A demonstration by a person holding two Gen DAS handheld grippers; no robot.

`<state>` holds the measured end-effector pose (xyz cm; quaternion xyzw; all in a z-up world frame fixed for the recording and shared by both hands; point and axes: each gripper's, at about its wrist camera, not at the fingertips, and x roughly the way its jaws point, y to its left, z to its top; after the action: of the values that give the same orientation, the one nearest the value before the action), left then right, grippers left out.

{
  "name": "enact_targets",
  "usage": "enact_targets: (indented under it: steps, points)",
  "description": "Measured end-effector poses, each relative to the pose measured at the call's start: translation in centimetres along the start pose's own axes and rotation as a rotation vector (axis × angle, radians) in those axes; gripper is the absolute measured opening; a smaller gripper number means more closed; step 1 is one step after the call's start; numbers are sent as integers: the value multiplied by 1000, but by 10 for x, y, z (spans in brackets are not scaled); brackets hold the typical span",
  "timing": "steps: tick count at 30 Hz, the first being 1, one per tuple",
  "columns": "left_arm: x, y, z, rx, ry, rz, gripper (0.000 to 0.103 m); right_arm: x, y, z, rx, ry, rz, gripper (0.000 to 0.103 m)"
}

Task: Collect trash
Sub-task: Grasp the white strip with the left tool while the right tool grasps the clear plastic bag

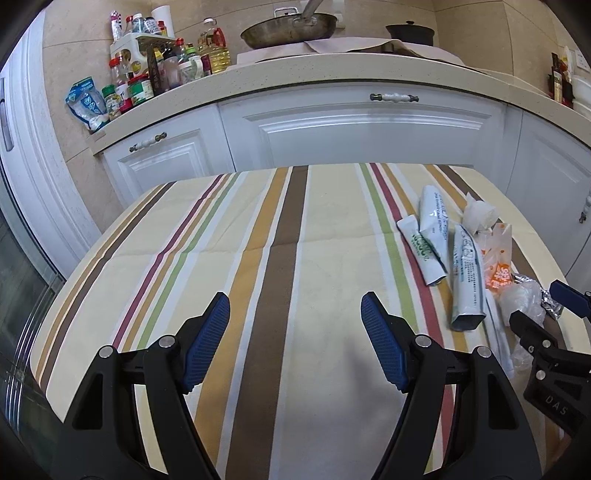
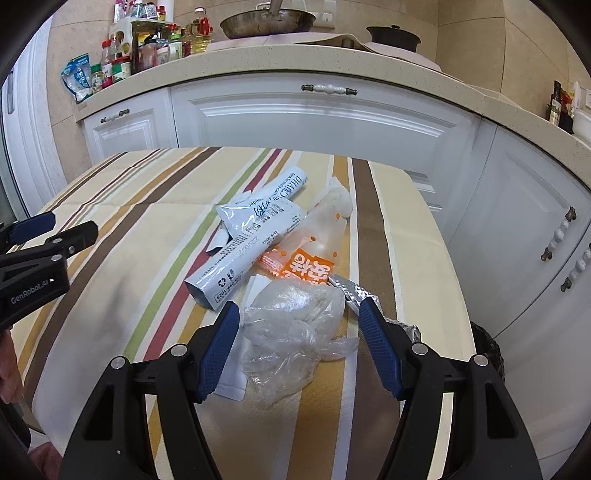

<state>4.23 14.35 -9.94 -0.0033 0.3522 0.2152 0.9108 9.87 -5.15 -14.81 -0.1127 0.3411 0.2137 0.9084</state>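
Striped counter (image 2: 110, 295), kitchen behind. My right claw (image 2: 299, 345) gapes empty around the crumpled plastic bag (image 2: 295, 332); the flimsy film may slip. Left claw (image 1: 295, 339) open, empty.

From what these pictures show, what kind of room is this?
Most likely a home kitchen: a frying pan sits on the stove, oil and sauce bottles crowd the stone countertop, with white cabinets below.

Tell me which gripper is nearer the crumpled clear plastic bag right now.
Right. The right gripper has its open fingers on either side of the clear plastic bag, not pressing it. The left gripper hangs open over bare striped cloth, well off to the bag's left.
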Motion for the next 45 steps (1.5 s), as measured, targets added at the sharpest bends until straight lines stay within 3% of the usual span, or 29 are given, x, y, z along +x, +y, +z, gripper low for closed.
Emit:
enact_targets:
  steps: [4,7,10,19,27,33,38,42,45]
  points:
    - [3,2,-2,-6,9,1,72,3,-2,0,9,13,-3,65]
    - [2,0,-3,-3,11,-6,72,5,-4,0,13,19,8,51]
    - [0,-8,-4,8,9,-16,72,5,-6,0,21,18,25,46]
    - [-11,-46,-7,61,15,-85,72,-20,-16,-2,34,-52,29,45]
    - [-17,-92,-12,118,30,-142,72,-46,-54,-10,96,-109,-24,45]
    - [-13,-123,-22,141,59,-144,71,-54,-87,-25,160,-121,-56,45]
    - [-8,-143,-29,175,72,-133,62,-58,-102,-36,182,-127,-68,45]
    - [0,-149,-34,175,115,-157,40,-59,-112,-41,203,-132,-65,45]
    - [-1,-150,-35,184,104,-160,30,-58,-117,-44,215,-133,-63,45]
